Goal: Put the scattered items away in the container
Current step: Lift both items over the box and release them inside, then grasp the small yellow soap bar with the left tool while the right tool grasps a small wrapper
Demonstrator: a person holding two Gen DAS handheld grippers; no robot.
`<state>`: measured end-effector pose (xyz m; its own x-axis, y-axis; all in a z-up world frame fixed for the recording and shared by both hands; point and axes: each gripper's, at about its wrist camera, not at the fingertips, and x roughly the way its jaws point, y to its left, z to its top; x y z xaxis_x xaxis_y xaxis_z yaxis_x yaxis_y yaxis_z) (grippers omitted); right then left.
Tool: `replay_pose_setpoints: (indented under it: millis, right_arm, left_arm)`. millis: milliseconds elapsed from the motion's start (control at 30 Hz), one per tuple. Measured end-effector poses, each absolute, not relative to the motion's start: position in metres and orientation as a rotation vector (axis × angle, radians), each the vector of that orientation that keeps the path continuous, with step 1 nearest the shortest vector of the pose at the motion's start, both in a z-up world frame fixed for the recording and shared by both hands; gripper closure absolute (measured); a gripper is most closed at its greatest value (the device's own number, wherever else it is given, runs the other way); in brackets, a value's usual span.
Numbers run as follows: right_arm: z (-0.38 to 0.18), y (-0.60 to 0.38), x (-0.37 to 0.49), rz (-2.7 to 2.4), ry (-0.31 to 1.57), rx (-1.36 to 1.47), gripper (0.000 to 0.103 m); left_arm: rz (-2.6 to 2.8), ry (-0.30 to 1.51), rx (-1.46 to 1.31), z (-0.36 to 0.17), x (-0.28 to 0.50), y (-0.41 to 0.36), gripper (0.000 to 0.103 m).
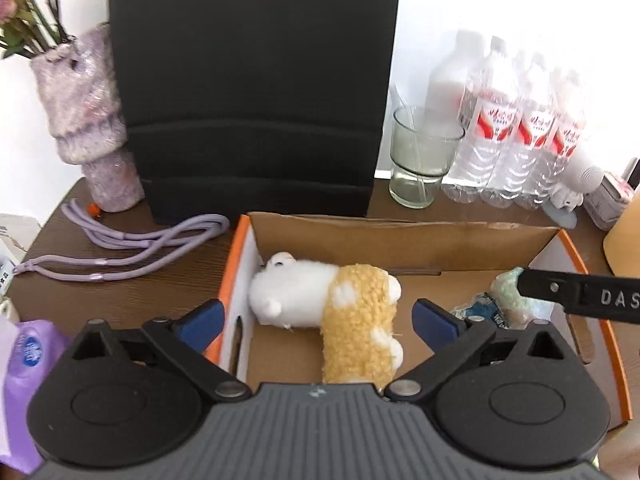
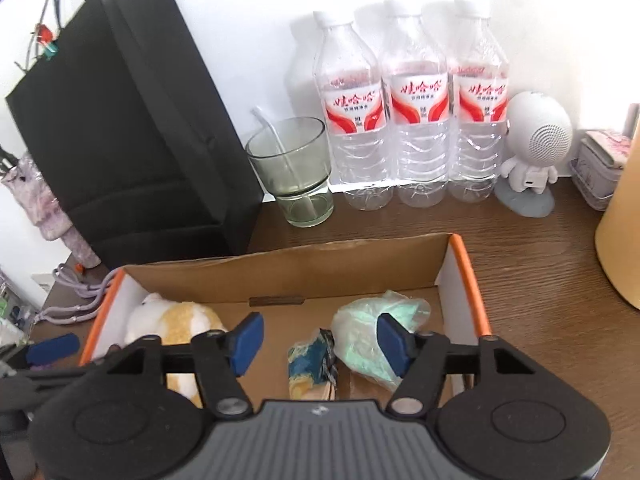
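A cardboard box (image 1: 400,236) with an orange rim (image 2: 468,280) sits on the brown table. Inside at its left lies a white and yellow plush toy (image 1: 332,304), also seen in the right wrist view (image 2: 176,324). My left gripper (image 1: 320,320) hangs open and wide above the toy, its blue pads clear of it. At the box's right lie a pale green bag (image 2: 360,332) and a small blue and yellow packet (image 2: 312,364). My right gripper (image 2: 320,344) is open over them, and its right pad overlaps the green bag. One of its black fingers (image 1: 580,296) shows in the left wrist view.
Behind the box stand a black paper bag (image 1: 256,88), a glass with a straw (image 2: 292,176), three water bottles (image 2: 416,120) and a white round speaker figure (image 2: 536,140). A purple cord (image 1: 132,244) and a purple pack (image 1: 24,368) lie left of the box.
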<state>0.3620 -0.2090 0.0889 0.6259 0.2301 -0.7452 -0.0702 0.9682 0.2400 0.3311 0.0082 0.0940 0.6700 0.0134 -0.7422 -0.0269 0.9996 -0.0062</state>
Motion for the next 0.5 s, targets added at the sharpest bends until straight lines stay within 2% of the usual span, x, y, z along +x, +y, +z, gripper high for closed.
replay_pose_setpoints:
  millis: [167, 267, 367, 500]
  right_arm:
    - [0.108, -0.213, 0.333, 0.159, 0.847, 0.168, 0.035]
    - [0.118, -0.213, 0.304, 0.174, 0.775, 0.146, 0.032]
    - [0.126, -0.212, 0.256, 0.220, 0.534, 0.092, 0.030]
    - [0.118, -0.210, 0.194, 0.195, 0.184, 0.003, 0.019]
  left_arm:
    - [0.039, 0.786, -0.019, 0.110, 0.304, 0.006, 0.000]
    - [0.031, 0.591, -0.027, 0.120, 0.266, 0.006, 0.000]
    - [0.005, 0.368, -0.046, 0.121, 0.220, 0.008, 0.000]
    - [-0.016, 0.219, -0.089, 0.113, 0.179, 0.008, 0.000]
